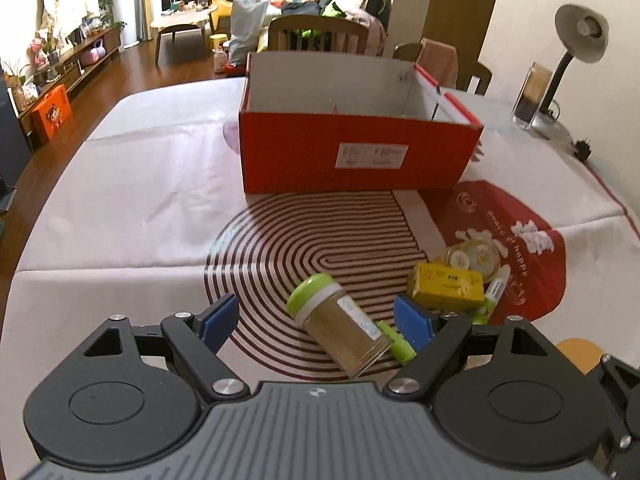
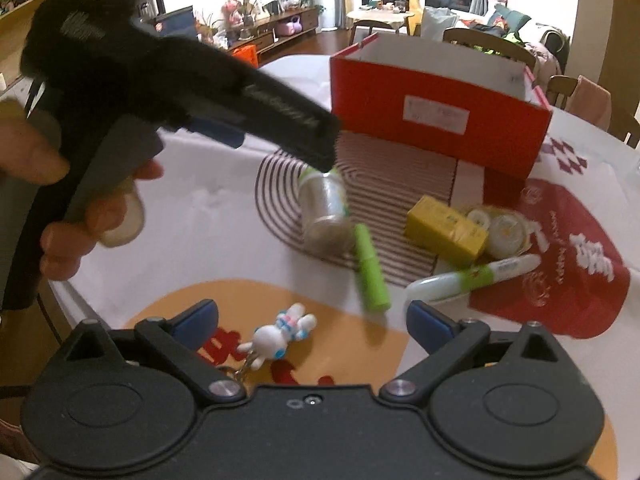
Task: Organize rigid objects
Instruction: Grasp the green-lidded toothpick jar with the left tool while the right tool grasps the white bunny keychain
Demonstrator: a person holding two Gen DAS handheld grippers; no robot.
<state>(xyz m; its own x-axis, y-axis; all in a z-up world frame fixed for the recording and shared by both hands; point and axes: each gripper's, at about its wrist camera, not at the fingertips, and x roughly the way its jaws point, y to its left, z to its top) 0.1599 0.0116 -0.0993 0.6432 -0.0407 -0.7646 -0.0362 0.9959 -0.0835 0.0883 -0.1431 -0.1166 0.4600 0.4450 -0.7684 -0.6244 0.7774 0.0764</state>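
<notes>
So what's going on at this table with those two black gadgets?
A person is tidying small items into the open red box, a hand-held gripper in each hand. The left gripper is open, with the green-lidded jar lying on its side between its fingers, not yet gripped. The right gripper is open too, above a little bunny keychain. A green tube, yellow box and white pen lie loose on the tablecloth.
</notes>
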